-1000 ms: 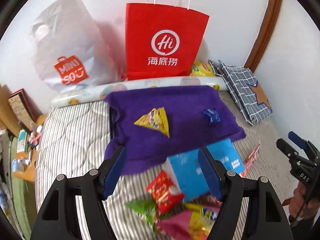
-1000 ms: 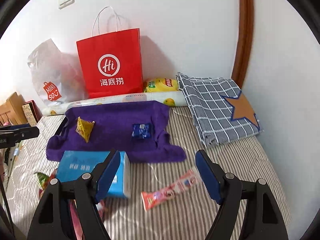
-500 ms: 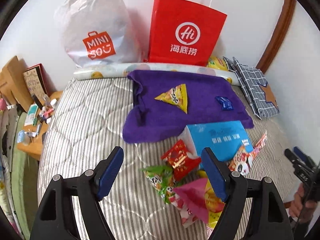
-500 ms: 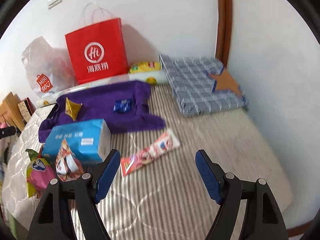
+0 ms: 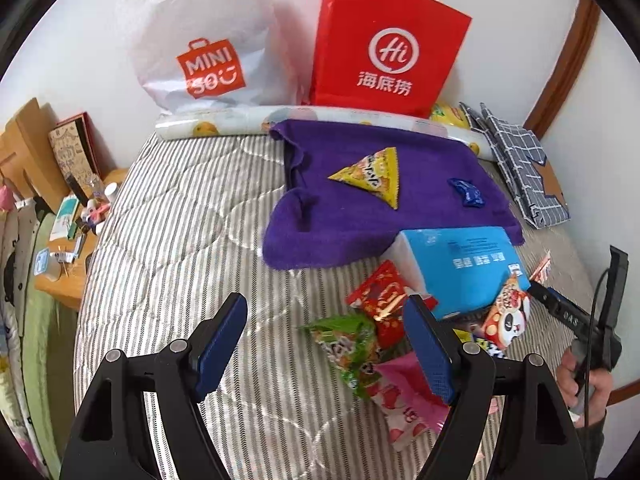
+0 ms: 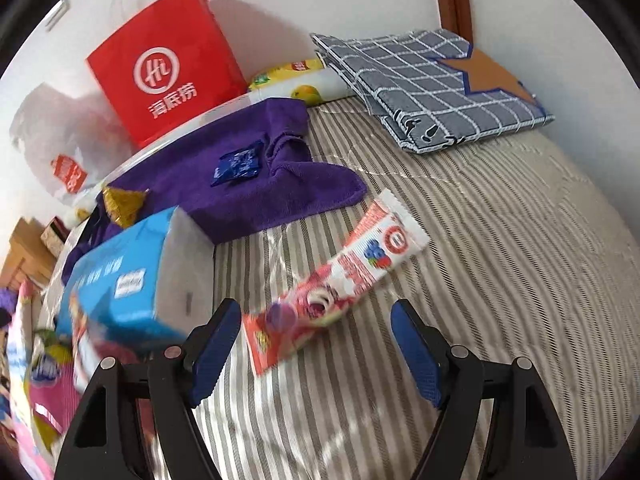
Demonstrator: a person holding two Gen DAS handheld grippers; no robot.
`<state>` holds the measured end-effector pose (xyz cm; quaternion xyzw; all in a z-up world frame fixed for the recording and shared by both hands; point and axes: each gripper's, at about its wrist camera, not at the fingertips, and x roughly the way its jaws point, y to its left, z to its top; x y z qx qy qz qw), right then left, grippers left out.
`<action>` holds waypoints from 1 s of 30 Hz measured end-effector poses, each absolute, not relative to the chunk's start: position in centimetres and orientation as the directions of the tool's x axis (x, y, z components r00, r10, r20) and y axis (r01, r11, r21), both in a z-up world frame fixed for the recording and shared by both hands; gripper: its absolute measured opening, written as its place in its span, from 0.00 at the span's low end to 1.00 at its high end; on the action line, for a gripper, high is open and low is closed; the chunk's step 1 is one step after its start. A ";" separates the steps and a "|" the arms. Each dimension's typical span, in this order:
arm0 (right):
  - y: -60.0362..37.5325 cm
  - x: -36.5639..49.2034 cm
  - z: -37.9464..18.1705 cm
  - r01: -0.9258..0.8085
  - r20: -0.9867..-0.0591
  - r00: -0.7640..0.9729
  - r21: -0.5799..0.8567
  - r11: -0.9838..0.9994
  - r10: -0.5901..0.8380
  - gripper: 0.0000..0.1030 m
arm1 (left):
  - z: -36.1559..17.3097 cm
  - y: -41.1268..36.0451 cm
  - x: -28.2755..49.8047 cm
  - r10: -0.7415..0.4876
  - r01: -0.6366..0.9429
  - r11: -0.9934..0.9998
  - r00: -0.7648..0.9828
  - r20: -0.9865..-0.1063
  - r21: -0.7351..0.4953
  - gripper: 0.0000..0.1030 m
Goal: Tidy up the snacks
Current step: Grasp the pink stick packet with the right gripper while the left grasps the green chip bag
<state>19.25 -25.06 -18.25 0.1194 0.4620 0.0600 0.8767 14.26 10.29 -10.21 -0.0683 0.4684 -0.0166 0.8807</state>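
My left gripper (image 5: 326,344) stands open above the striped bed, and a green snack packet (image 5: 348,344) lies just ahead between its fingers, untouched. Beside that packet lie a red packet (image 5: 380,296), a pink one (image 5: 404,396) and a panda packet (image 5: 506,316), all against a blue tissue box (image 5: 460,264). A yellow triangular packet (image 5: 372,174) and a small blue packet (image 5: 466,192) rest on a purple towel (image 5: 340,228). My right gripper (image 6: 314,352) is open and low over a long red-and-white packet (image 6: 340,280), whose near end lies between the fingers.
A red paper bag (image 5: 384,48) and a white plastic bag (image 5: 208,48) stand against the wall behind a rolled sheet (image 5: 240,120). A folded checked cloth (image 6: 432,80) lies at the back right. A cluttered bedside table (image 5: 64,248) stands left of the bed.
My left gripper drew back and left, and its jaws widened a little. My right gripper sank and rolled toward the long red-and-white packet, which now looms close.
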 end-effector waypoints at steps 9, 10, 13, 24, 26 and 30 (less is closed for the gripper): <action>-24.2 22.0 -19.0 0.039 -0.822 0.556 0.179 0.983 0.128 0.31 | -11.3 11.6 14.0 -0.119 -0.030 0.986 0.544 -0.831 -0.161 0.77; -24.2 22.1 -19.1 0.031 -0.823 0.554 0.173 0.984 0.127 0.28 | -11.4 11.5 13.8 -0.131 -0.021 0.985 0.544 -0.829 -0.169 0.77; -24.6 21.5 -18.9 0.021 -0.823 0.550 0.184 0.983 0.143 0.25 | -11.8 11.2 13.7 -0.161 -0.002 0.981 0.538 -0.827 -0.193 0.77; -24.1 16.5 -16.6 -0.101 -0.811 0.562 0.128 0.987 0.162 0.25 | -15.9 9.6 15.1 -0.173 -0.008 0.980 0.452 -0.875 -0.198 0.71; -23.7 16.0 -16.7 -0.114 -0.812 0.559 0.123 0.986 0.166 0.24 | -16.9 9.6 15.6 -0.195 -0.017 0.975 0.426 -0.884 -0.223 0.70; -23.2 15.8 -17.4 -0.120 -0.823 0.534 0.154 0.981 0.195 0.25 | -18.1 9.4 16.3 -0.218 -0.028 0.968 0.405 -0.888 -0.250 0.69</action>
